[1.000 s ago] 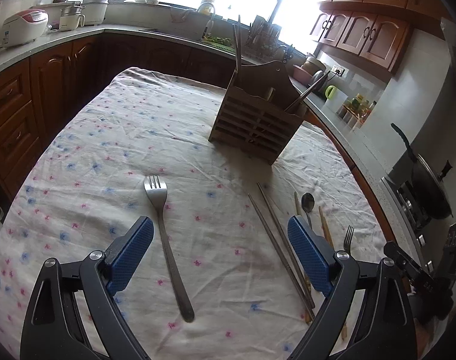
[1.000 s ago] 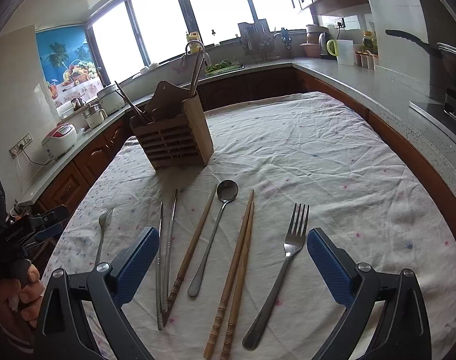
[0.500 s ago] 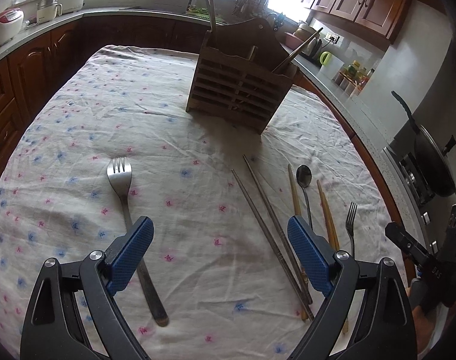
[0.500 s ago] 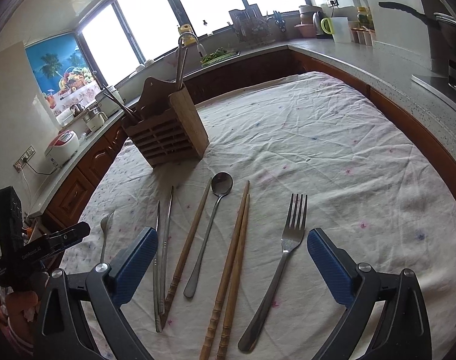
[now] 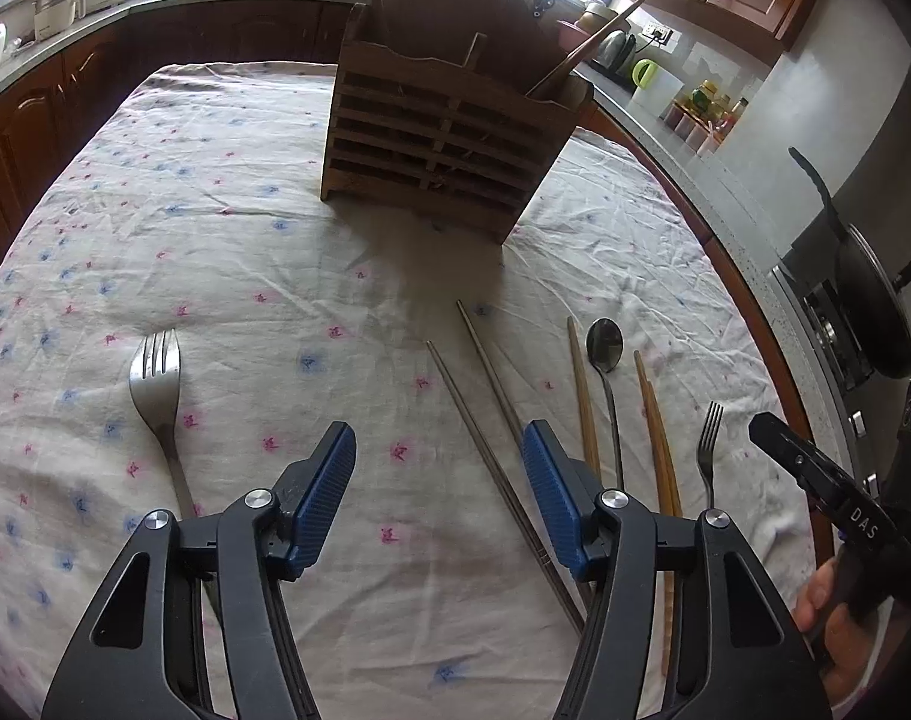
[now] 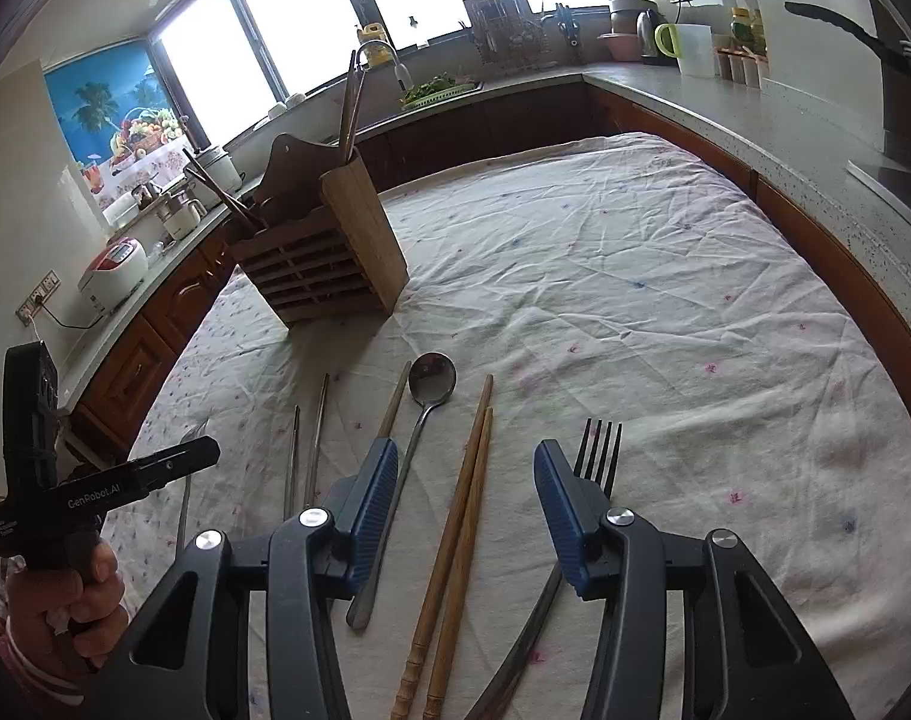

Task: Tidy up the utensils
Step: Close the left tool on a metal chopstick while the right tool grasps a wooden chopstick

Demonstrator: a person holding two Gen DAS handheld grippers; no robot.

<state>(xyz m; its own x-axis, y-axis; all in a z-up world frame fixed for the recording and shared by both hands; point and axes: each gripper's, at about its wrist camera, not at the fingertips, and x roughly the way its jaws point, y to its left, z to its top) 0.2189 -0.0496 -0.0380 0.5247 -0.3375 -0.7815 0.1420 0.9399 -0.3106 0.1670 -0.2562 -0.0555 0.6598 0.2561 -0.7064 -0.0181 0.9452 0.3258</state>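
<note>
A slatted wooden utensil holder [image 5: 449, 144] stands upright on the flowered cloth with a few utensils in it. My left gripper [image 5: 437, 427] hovers above the cloth, its jaws closing. Two metal chopsticks [image 5: 491, 414] run between its pads, close to the right one, untouched. A silver fork [image 5: 155, 372] lies to its left. My right gripper [image 6: 464, 445] is also closing, over a pair of wooden chopsticks [image 6: 470, 480], with the spoon [image 6: 432, 378] handle by its left pad and the dark fork [image 6: 599, 450] by its right pad. Neither gripper's pads press on anything.
A single wooden chopstick [image 6: 395, 402] lies between the metal chopsticks [image 6: 305, 450] and the spoon. The holder [image 6: 323, 252] stands behind the row. A counter with a pan [image 5: 875, 300] borders the table on the right. A hand [image 6: 65, 600] holds the left gripper.
Both grippers' jaws have narrowed markedly. The left gripper has moved closer to the holder and right, toward the metal chopsticks. The right gripper has sunk forward over the wooden chopsticks.
</note>
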